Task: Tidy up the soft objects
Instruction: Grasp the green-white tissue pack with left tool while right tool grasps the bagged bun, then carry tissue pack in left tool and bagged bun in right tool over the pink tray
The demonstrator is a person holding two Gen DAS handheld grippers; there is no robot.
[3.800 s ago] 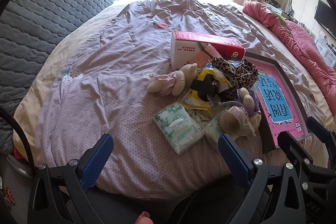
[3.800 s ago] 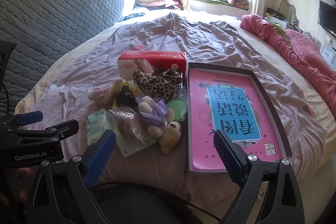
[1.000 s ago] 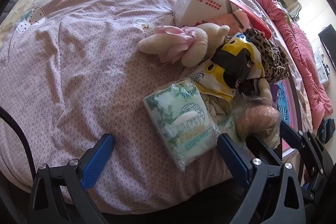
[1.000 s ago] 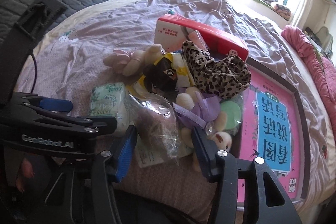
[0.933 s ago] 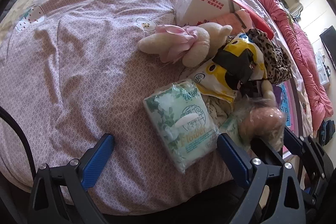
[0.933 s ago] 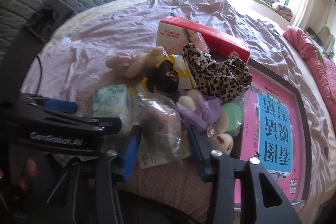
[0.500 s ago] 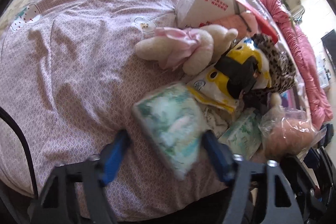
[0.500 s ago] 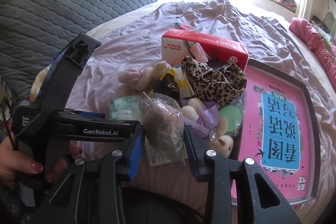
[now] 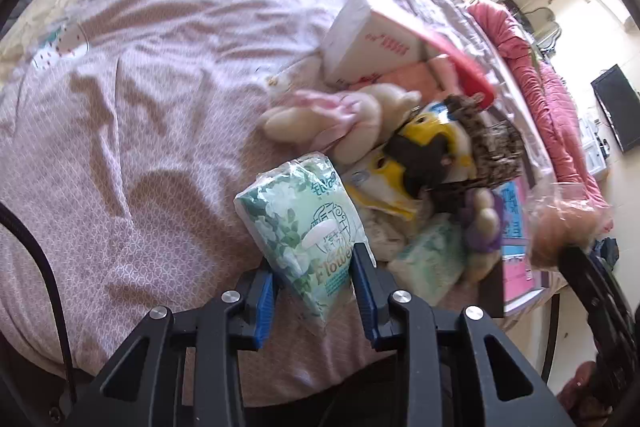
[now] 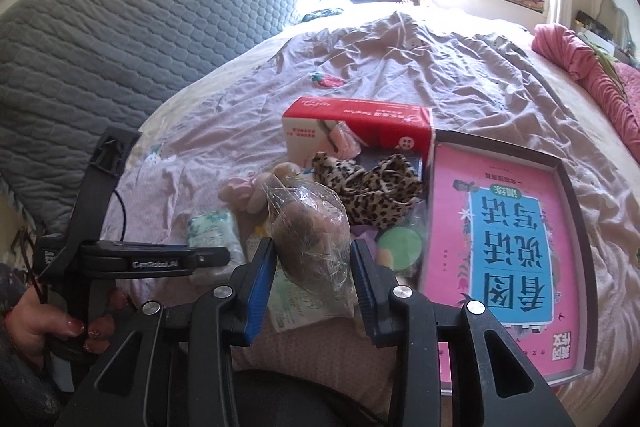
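My left gripper (image 9: 312, 281) is shut on a green-and-white tissue pack (image 9: 304, 223) and holds it tilted just above the bedspread. My right gripper (image 10: 313, 269) is shut on a clear plastic bag with a pinkish soft thing inside (image 10: 310, 227), lifted over the pile; the bag also shows in the left wrist view (image 9: 560, 223). The pile holds a cream plush with pink bow (image 9: 332, 119), a yellow-and-black toy (image 9: 420, 155), a leopard-print cloth (image 10: 372, 183), a purple-bowed plush (image 9: 480, 223) and a second tissue pack (image 9: 428, 255).
A red-and-white box (image 10: 356, 127) lies behind the pile. An open pink-lined box with a blue label (image 10: 508, 235) lies to the right. A grey quilted headboard (image 10: 120, 39) stands on the left, a pink blanket (image 10: 592, 67) at far right. The bed edge is near.
My left gripper closed on the tissue pack and lifted it. My right gripper closed on the plastic bag and raised it off the pile.
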